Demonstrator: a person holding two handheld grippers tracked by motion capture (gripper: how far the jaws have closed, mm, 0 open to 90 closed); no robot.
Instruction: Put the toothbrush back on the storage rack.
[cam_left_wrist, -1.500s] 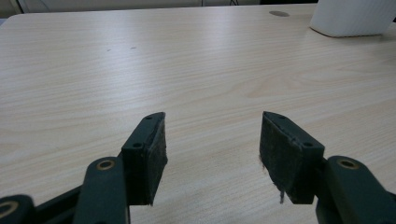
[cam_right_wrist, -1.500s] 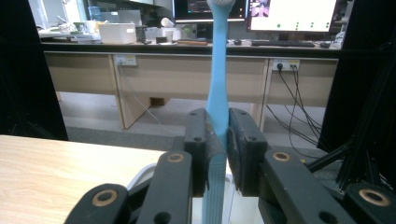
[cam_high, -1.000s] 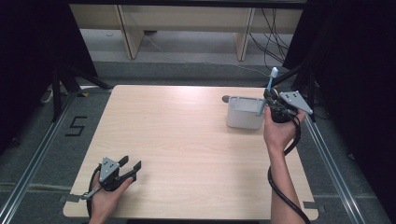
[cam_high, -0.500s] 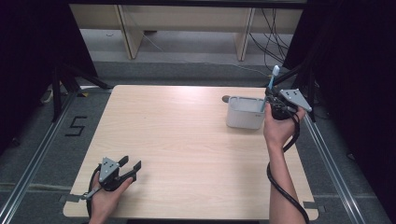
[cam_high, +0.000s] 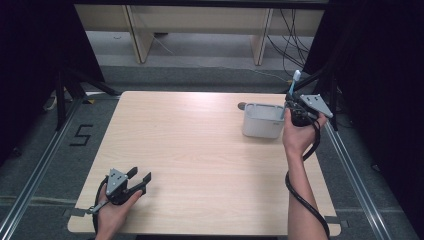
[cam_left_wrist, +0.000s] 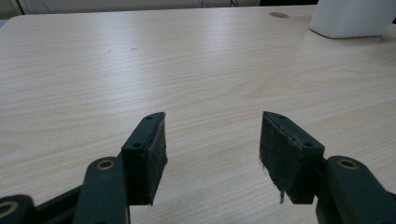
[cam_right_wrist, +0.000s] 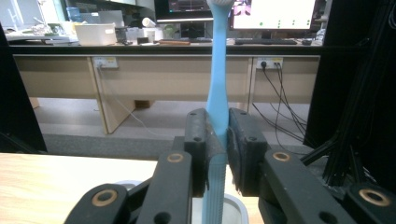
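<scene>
A light blue toothbrush (cam_right_wrist: 217, 93) stands upright, pinched between the jaws of my right gripper (cam_right_wrist: 223, 135). In the high view my right gripper (cam_high: 291, 105) holds the toothbrush (cam_high: 294, 81) at the right rim of a white rectangular container (cam_high: 262, 121) on the table's far right; the handle's lower end reaches down toward the container's rim (cam_right_wrist: 236, 207). My left gripper (cam_high: 140, 176) rests low at the table's near left corner, jaws wide apart with nothing between them. The left gripper view shows its pads (cam_left_wrist: 148, 156) over bare wood, with the container (cam_left_wrist: 352, 18) far off.
The light wood table (cam_high: 200, 150) has a small round hole (cam_high: 242, 105) just behind the container. Black frame posts stand close to the right of my right hand. A rail runs along each side of the table. Desks and cables lie beyond the far edge.
My right gripper has lifted slightly and shifted a little to the right with the toothbrush. The left gripper has stayed where it was.
</scene>
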